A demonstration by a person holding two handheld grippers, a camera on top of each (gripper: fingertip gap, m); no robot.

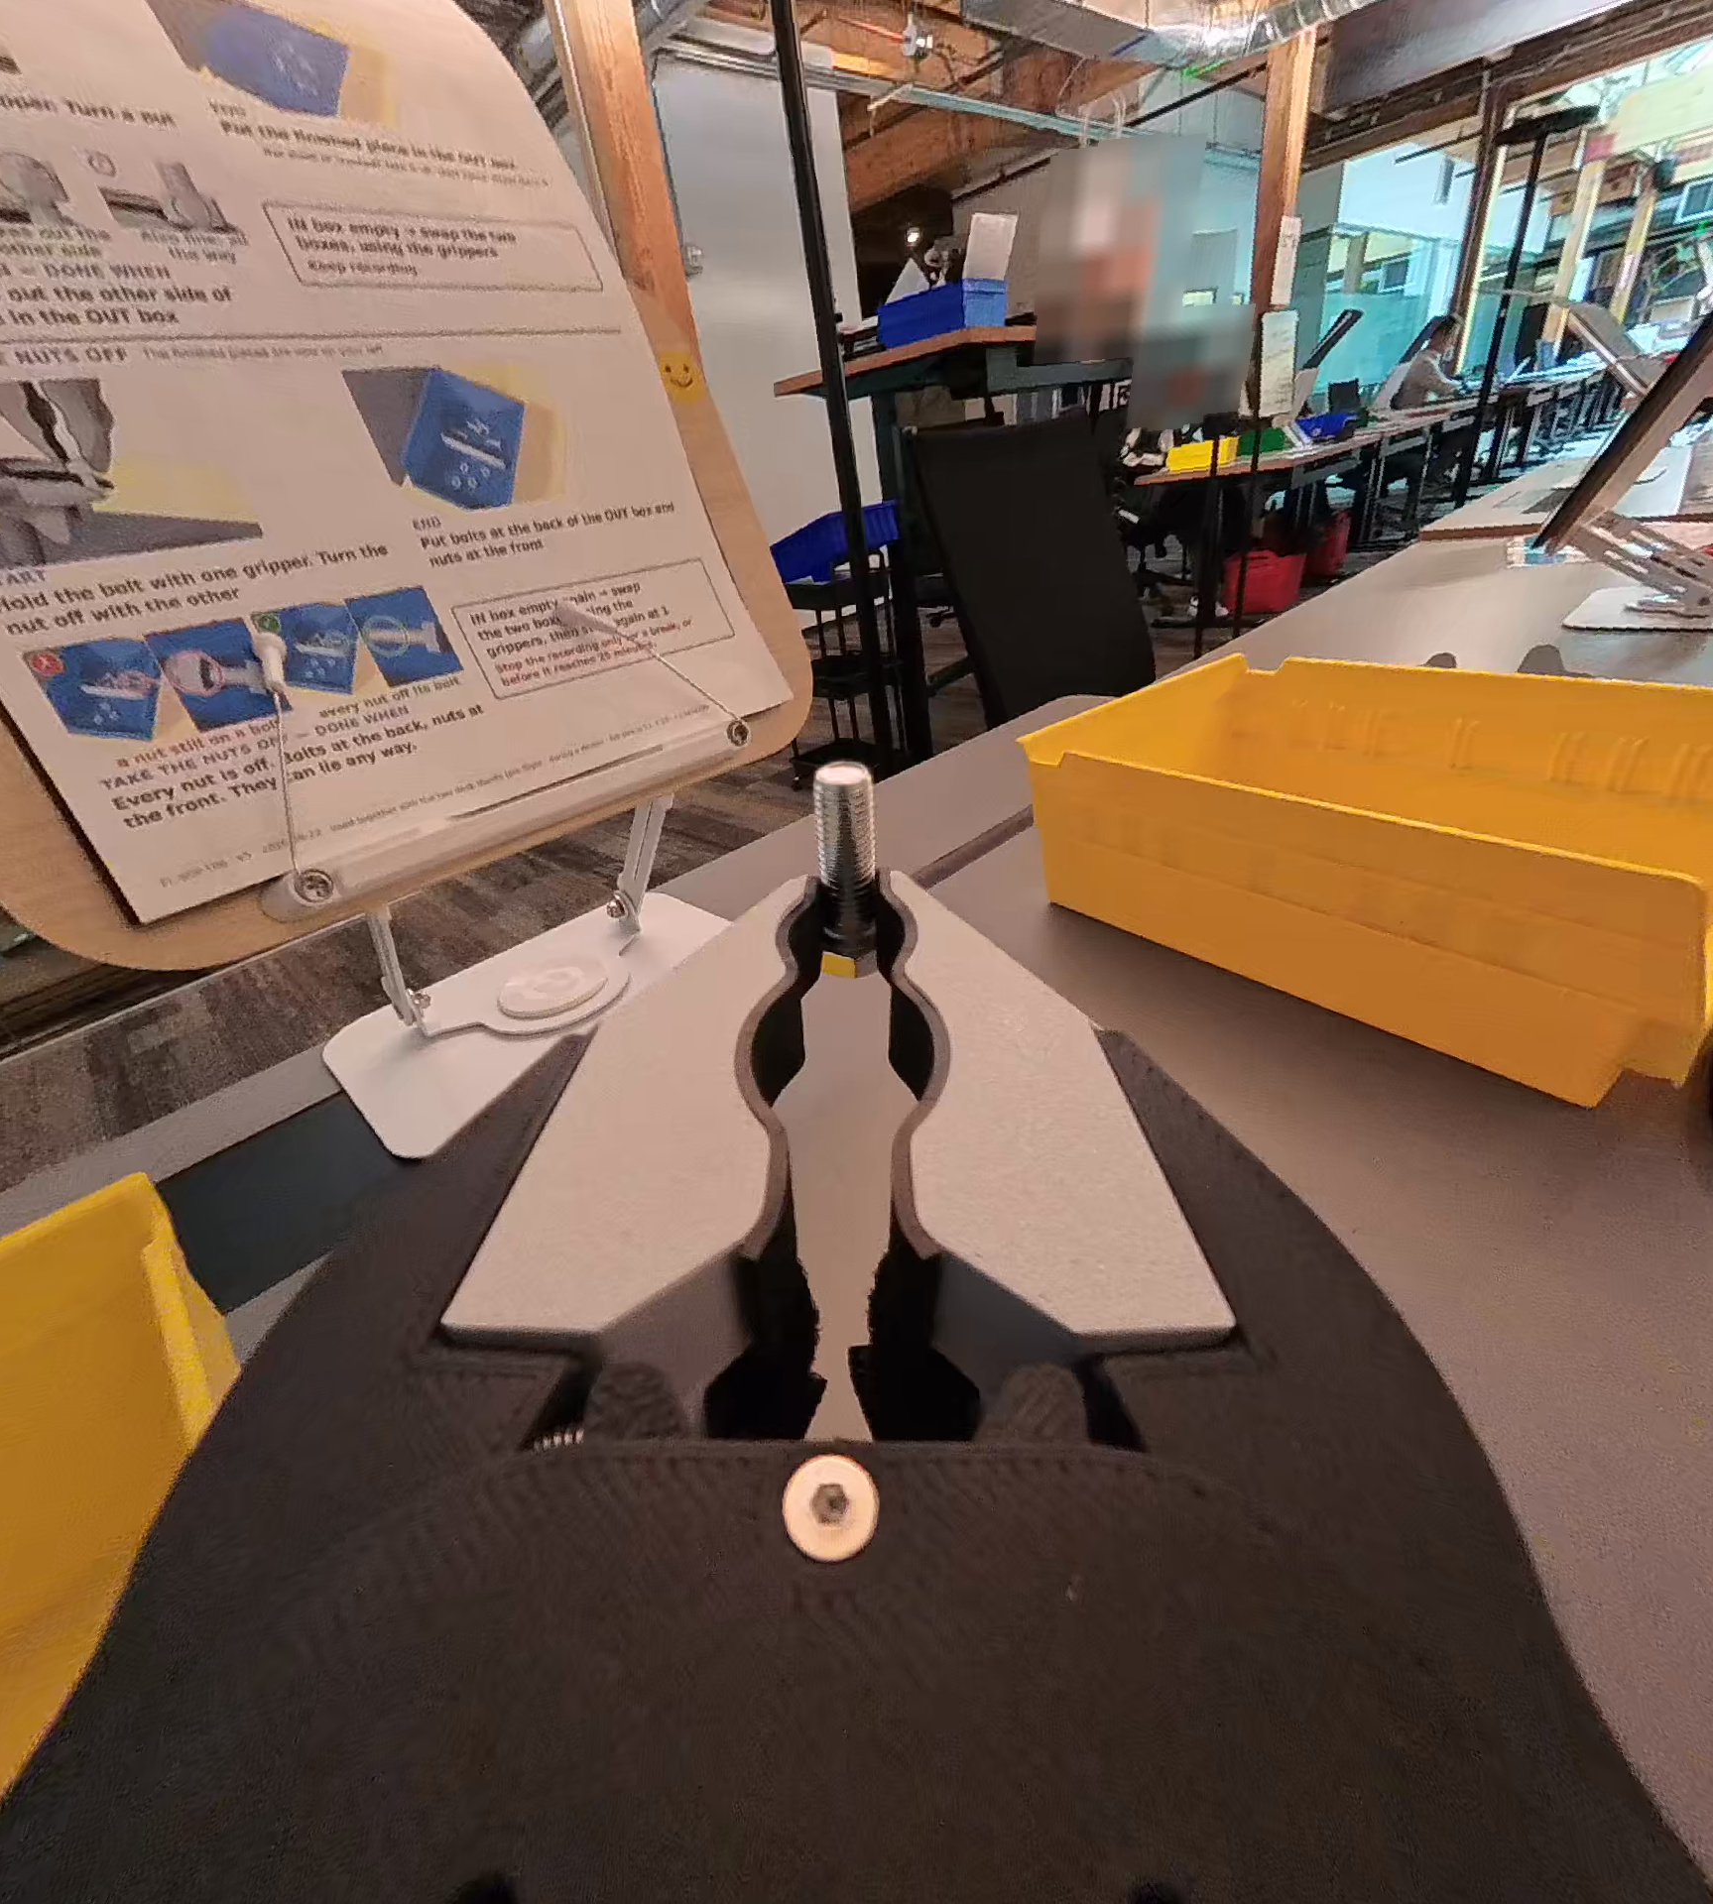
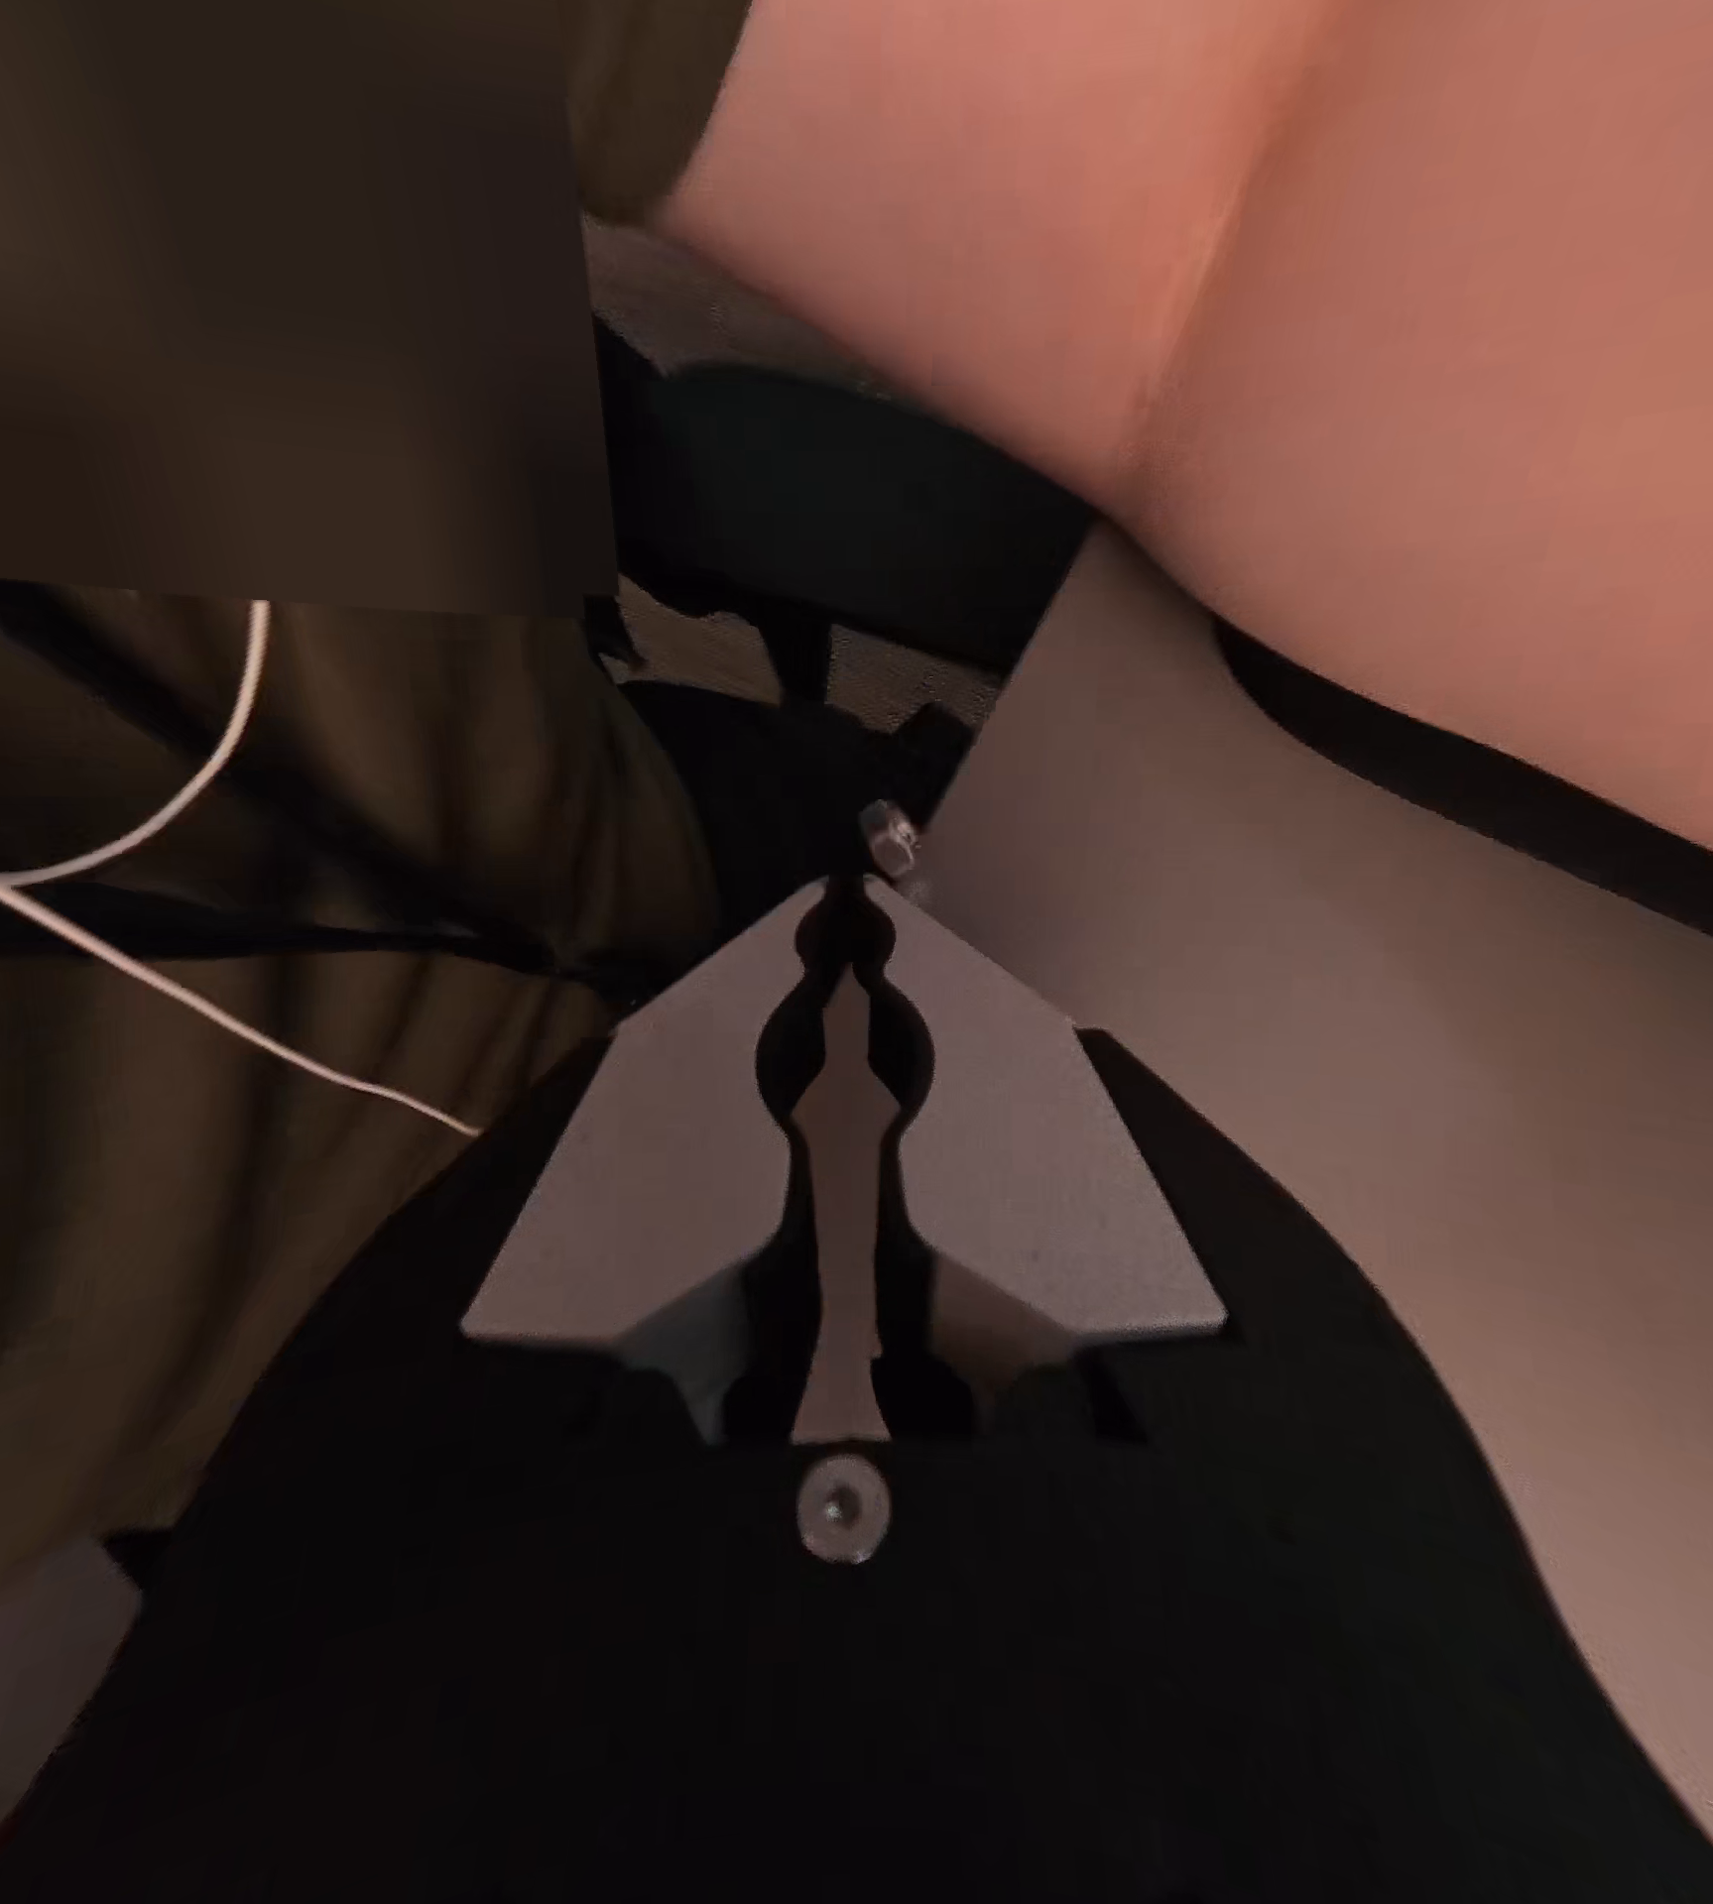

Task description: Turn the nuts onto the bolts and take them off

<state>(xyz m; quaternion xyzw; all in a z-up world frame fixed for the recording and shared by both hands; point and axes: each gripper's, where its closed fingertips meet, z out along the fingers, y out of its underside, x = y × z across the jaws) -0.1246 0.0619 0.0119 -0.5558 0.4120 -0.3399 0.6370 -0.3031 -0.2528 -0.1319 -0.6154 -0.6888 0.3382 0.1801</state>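
In the left wrist view my left gripper (image 1: 844,907) is shut on a silver bolt (image 1: 843,840). The bolt stands upright, its threaded shaft pointing up past the fingertips, its hex head clamped between the jaws. No nut shows on the shaft. In the right wrist view my right gripper (image 2: 857,886) is shut, and a small silver hex nut (image 2: 885,837) sits at its fingertips, pinched by the very tips. This view is dark and blurred, and faces the table's near edge.
A yellow bin (image 1: 1398,855) stands on the grey table (image 1: 1450,1288) to the right, another yellow bin (image 1: 27,1442) at the lower left. An instruction sheet on a white stand (image 1: 316,464) stands ahead-left. A person's forearm (image 2: 1347,361) and dark clothing (image 2: 213,824) fill the right wrist view. The grippers' ends are close to 40 cm from one another.
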